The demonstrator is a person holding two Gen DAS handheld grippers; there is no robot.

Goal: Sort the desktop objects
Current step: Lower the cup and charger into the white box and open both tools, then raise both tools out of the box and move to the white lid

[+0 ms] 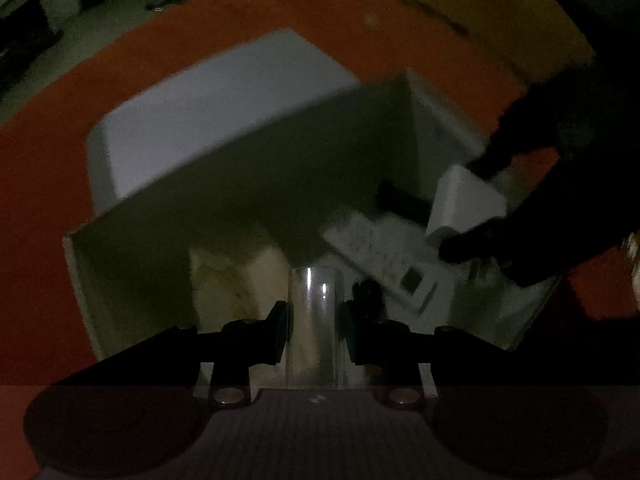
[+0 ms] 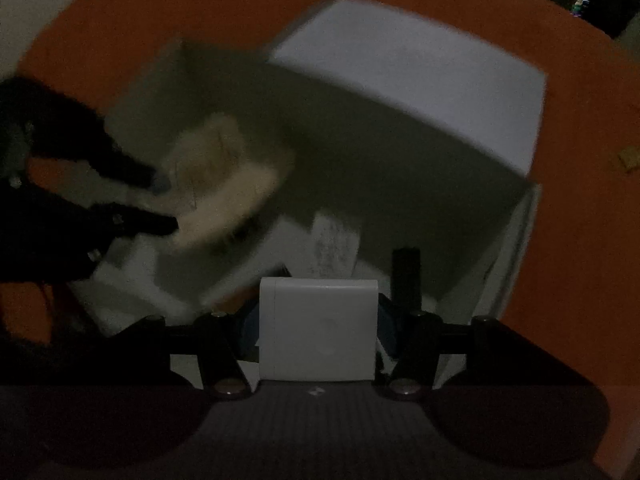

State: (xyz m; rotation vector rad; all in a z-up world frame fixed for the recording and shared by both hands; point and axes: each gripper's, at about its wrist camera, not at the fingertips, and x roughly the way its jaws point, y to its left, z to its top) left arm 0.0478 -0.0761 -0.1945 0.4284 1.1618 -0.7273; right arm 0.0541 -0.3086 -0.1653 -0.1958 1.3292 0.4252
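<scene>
Dim light falls on an orange tabletop point(image 1: 48, 184) bearing an open white box point(image 1: 224, 184) with its lid raised. Above the box's inside, the left gripper point(image 1: 316, 332) is clamped on a clear, upright cylinder point(image 1: 316, 320), and the right gripper point(image 2: 318, 332) is clamped on a white square charger block point(image 2: 318, 328). Inside the box lie a white remote control point(image 1: 384, 256), a dark bar point(image 1: 400, 200) and a blurred cream-coloured object point(image 2: 224, 176).

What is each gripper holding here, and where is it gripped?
Left gripper: clear tube, jaws on its sides. Right gripper: white square adapter, clamped across opposite side edges.
</scene>
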